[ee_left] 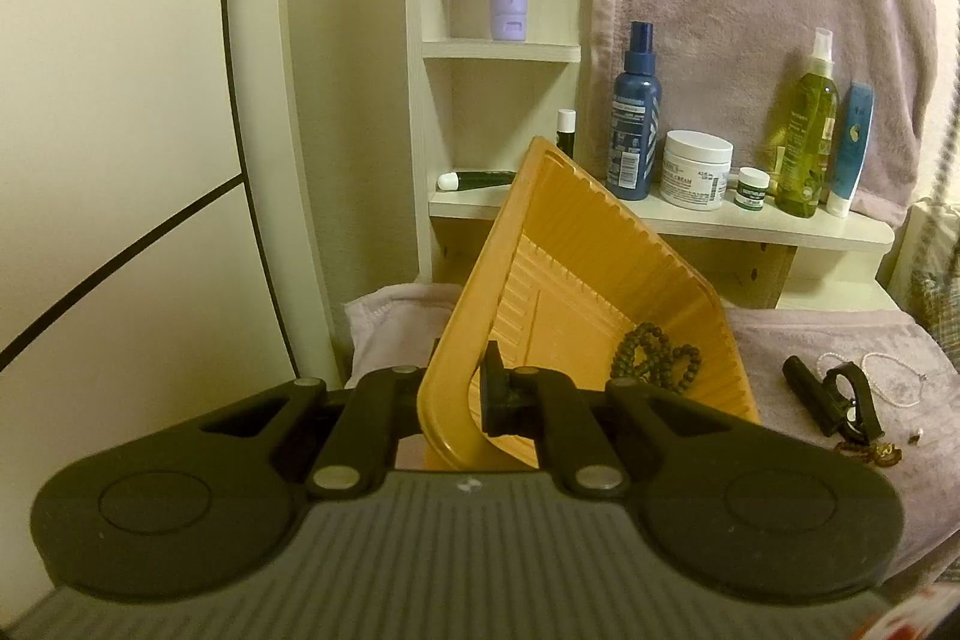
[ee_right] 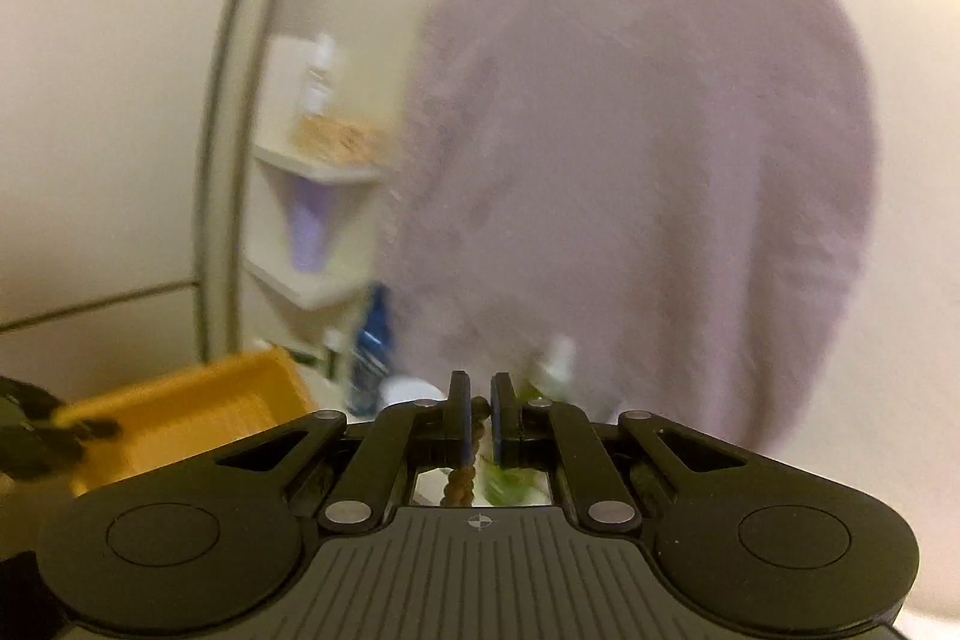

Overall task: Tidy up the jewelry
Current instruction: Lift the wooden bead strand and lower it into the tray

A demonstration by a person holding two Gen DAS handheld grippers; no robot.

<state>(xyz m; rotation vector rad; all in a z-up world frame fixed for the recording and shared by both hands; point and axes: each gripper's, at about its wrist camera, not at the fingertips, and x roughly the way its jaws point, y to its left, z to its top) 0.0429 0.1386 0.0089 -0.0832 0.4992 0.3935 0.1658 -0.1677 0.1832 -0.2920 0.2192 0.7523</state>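
My left gripper [ee_left: 465, 388] is shut on the near rim of a yellow plastic tray [ee_left: 570, 268] and holds it tilted up. A dark beaded bracelet [ee_left: 657, 358] lies in the tray's low corner. My right gripper [ee_right: 479, 418] is nearly shut on a brown beaded strand [ee_right: 462, 478] that hangs down between its fingers, lifted high. The tray also shows blurred at the lower left of the right wrist view [ee_right: 198, 412]. More jewelry lies on the towel at the right: a pearl strand [ee_left: 882, 376] and gold pieces [ee_left: 882, 454].
A pink towel [ee_left: 780, 340] covers the surface and hangs behind. A white shelf [ee_left: 750, 220] holds a blue spray bottle [ee_left: 636, 118], a cream jar [ee_left: 696, 169], a green bottle [ee_left: 810, 136] and tubes. A black clip-like object [ee_left: 834, 394] lies on the towel.
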